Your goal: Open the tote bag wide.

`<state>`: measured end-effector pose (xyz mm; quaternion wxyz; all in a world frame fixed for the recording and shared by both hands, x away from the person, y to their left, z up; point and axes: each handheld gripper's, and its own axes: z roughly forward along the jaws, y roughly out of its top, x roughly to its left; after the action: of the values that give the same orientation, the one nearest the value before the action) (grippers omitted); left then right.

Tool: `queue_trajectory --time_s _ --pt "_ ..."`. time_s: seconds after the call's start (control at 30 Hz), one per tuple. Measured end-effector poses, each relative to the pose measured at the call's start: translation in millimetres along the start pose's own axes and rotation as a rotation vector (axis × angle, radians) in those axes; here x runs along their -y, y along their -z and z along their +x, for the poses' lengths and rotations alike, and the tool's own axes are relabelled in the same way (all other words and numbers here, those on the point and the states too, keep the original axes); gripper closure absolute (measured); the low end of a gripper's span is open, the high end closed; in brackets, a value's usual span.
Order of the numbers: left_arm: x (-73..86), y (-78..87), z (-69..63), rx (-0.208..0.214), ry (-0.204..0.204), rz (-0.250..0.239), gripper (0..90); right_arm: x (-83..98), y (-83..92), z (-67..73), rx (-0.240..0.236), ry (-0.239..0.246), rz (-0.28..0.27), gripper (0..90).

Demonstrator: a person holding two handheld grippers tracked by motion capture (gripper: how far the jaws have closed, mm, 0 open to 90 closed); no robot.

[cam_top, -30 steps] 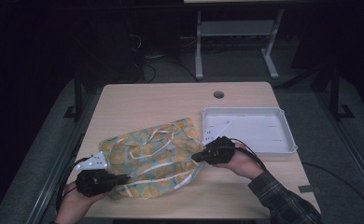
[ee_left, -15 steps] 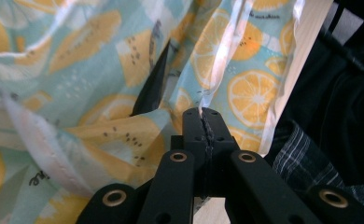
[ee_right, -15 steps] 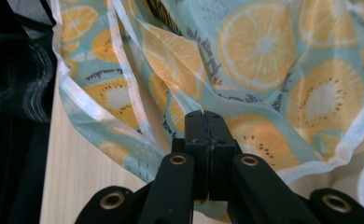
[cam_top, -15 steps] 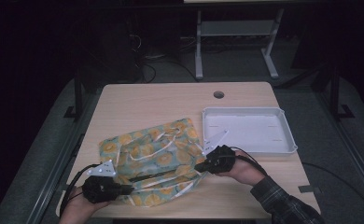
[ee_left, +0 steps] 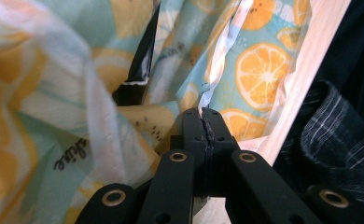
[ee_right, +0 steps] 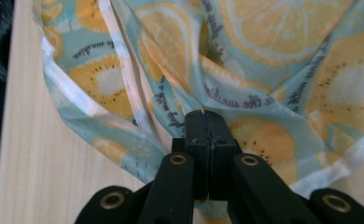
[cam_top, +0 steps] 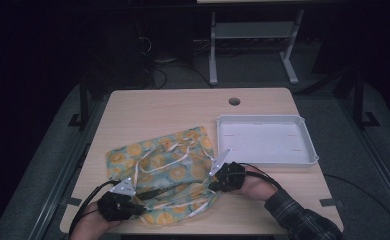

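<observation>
Gripping a fruit-print bag (cam_top: 165,175) at two spots, the person works it flat on the table (cam_top: 183,107). The left gripper (cam_top: 135,206) has its jaws pressed together on an edge of the film near the bag's near-left corner; in the left gripper view (ee_left: 203,116) a white seam runs straight up out of the closed tips. The right gripper (cam_top: 214,185) is likewise clamped on a fold at the bag's near-right side, and in the right gripper view (ee_right: 203,116) the tips meet with printed film bunched around them.

Judging by the creases and the loose white handles (cam_top: 155,160) lying across the top face, the spreading or folding looks to be at an early stage: the bag is grasped and lies mostly on the wood, but it is not yet smooth, and no neat fold shows. The tray (cam_top: 310,150) to the right stands bare, just beside the bag's far-right corner.

The bag sits in the near-left half of the table. Its long axis runs slantwise, from near-left up toward the tray's near corner.
</observation>
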<state>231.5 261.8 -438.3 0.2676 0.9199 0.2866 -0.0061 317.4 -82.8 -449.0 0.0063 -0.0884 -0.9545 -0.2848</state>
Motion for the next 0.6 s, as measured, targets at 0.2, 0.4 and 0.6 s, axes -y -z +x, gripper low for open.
queue_trajectory --time_s 0.2,0.4,0.6 --pt "0.2 -5.1 0.3 -0.024 -0.024 0.035 88.8 -0.4 -4.9 1.1 0.011 0.02 0.02 89.1" --pt "0.9 -4.6 1.5 -0.033 -0.014 0.029 88.4 -1.0 -2.7 0.9 0.008 0.016 0.018 81.4" --pt "0.9 -4.5 2.6 -0.027 -0.018 0.029 87.5 -8.3 21.8 0.0 0.015 -0.032 -0.079 72.9"
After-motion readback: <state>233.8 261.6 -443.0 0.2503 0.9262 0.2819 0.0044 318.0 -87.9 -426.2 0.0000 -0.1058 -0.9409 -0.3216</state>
